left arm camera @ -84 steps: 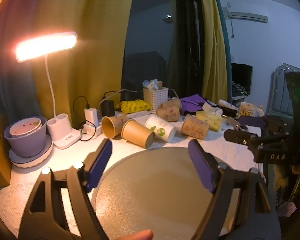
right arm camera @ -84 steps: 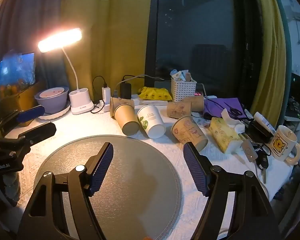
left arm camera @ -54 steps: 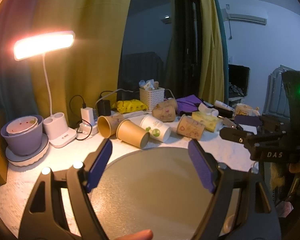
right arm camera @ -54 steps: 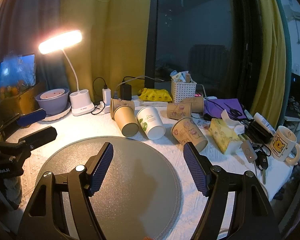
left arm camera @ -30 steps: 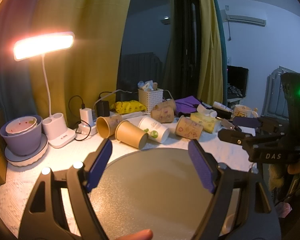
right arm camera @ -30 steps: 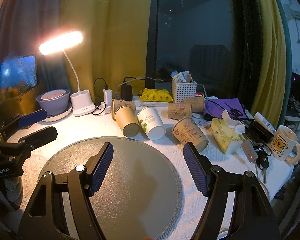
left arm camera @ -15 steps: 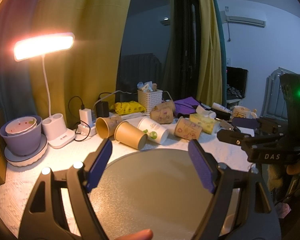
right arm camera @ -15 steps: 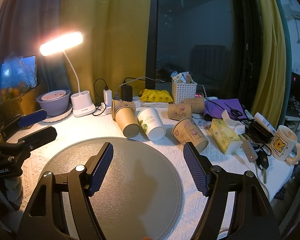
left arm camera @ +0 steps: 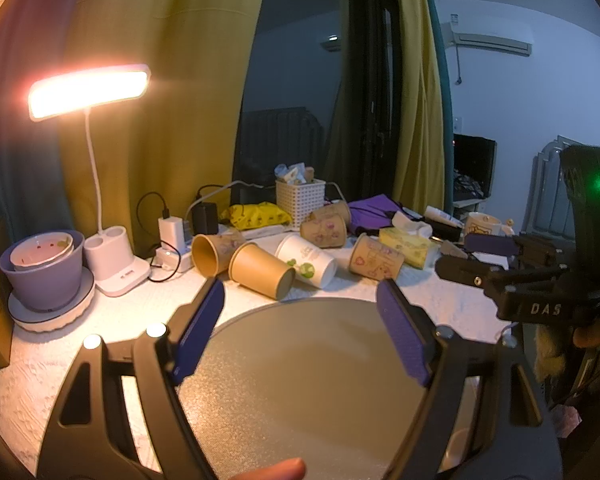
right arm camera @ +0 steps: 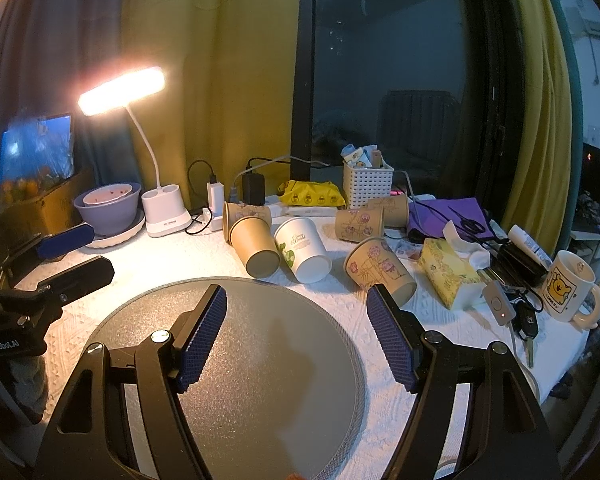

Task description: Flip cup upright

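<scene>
I am holding my left tongs low over the near part of the round grey mat, pointing them level toward the far side of the table; their blue-padded jaws are standing wide apart with nothing between them. My right tongs are hovering over the same mat in the same forward pose, jaws also spread wide and gripping nothing. In the left wrist view my right tongs are showing at the right edge, level with the table; in the right wrist view my left tongs are showing at the left edge.

The cups are all lying on their sides just beyond the far rim of the mat. The plain brown cup is lying with its base toward me, touching the white cup on its right. A patterned cup is lying farther right, apart from them, beside the yellow tissue pack. More patterned cups are lying farther back near the white basket. At far left the desk lamp is glowing above its white base, next to the purple bowl. A bear mug is standing upright at the right edge.
</scene>
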### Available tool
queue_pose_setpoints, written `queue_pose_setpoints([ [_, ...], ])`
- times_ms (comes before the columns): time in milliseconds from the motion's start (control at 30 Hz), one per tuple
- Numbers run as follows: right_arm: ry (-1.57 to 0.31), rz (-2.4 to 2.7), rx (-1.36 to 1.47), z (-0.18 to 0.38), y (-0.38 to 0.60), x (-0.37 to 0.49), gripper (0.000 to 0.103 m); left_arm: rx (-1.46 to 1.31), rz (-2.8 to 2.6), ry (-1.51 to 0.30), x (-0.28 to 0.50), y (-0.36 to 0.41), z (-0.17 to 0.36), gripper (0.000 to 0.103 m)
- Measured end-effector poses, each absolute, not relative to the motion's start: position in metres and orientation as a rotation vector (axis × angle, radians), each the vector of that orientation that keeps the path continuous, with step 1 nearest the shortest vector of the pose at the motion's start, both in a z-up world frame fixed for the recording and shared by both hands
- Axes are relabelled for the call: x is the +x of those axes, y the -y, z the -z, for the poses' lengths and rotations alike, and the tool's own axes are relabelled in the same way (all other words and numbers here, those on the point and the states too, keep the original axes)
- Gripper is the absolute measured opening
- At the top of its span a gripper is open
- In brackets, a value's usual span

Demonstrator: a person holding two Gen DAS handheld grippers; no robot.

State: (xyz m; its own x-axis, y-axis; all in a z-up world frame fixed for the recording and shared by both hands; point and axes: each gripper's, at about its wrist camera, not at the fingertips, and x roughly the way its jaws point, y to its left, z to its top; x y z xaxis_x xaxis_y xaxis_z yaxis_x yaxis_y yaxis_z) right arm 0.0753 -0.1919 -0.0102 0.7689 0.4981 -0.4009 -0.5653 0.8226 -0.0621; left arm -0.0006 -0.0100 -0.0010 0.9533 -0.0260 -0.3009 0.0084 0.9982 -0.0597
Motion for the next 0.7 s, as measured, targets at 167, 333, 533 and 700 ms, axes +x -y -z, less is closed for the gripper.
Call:
queue_pose_setpoints([
  [167, -0.383, -0.586, -0.182, 0.011, 0.190, 0.076, 0.075, -0.059, 0.017, -0.306, -0.001, 0.009, 0.001, 0.080],
  [333, -0.396, -0.602, -0.182, 0.009, 0.183, 0.087, 0.075, -0.068, 0.011, -0.333, 0.007, 0.007, 0.003, 0.080],
  [533, -0.434, -0.616, -0.179, 0.008, 0.177, 0.118, 0.075, -0.069, -0.027, -0.427, 0.033, -0.006, 0.003, 0.080],
  [700, -0.464, -0.623, -0.168, 0.008, 0.172, 0.151, 0.075, 0.008, -0.068, -0.531, 0.067, -0.018, 0.004, 0.080],
])
